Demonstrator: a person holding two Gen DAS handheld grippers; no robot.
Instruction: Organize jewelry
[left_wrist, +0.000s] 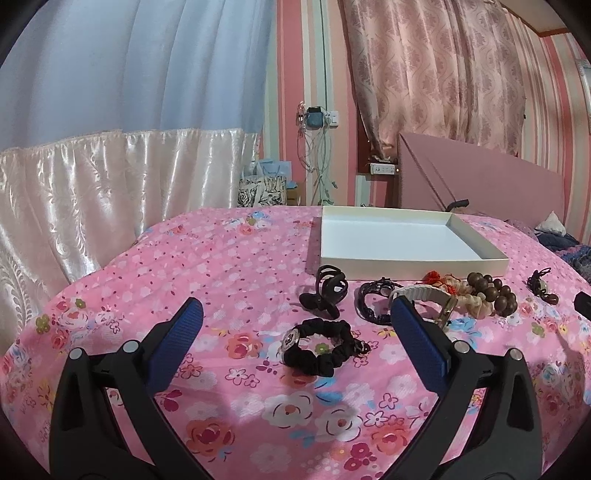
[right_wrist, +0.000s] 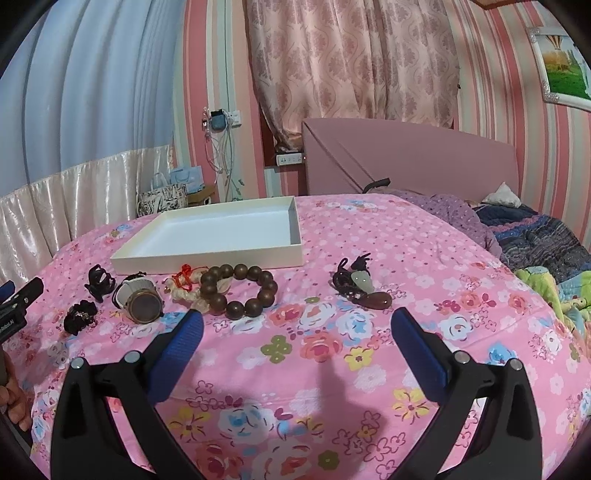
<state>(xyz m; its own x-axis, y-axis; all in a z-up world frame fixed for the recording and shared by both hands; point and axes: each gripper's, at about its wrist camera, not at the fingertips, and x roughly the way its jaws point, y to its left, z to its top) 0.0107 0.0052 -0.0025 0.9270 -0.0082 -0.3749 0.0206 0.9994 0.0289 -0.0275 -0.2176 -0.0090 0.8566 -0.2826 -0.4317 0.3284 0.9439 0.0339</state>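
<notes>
Black scrunchie (left_wrist: 317, 345) btwn wide-open left jaws, bead bracelet (right_wrist: 240, 290) just beyond spread right jaws

pink floral bedspread (right_wrist: 332, 369), patterned curtain (right_wrist: 351, 62), pink headboard (right_wrist: 424, 158), framed picture (right_wrist: 561, 66)

In the left wrist view the right finger pad (left_wrist: 421, 343) covers part of the white-strapped watch (left_wrist: 424, 299), so its face cannot be seen, and a black object (left_wrist: 583, 303) at the far right is cut by the picture's edge. In the right wrist view the left gripper (right_wrist: 16, 302) is cut off at the left edge, so whether it stands apart or closed cannot be told there, and the framed picture (right_wrist: 561, 66) on the wall runs out at the right. The small cream and red trinket (right_wrist: 183, 286) lies partly behind the wooden bead bracelet (right_wrist: 240, 290) and is too tangled to name.
</notes>
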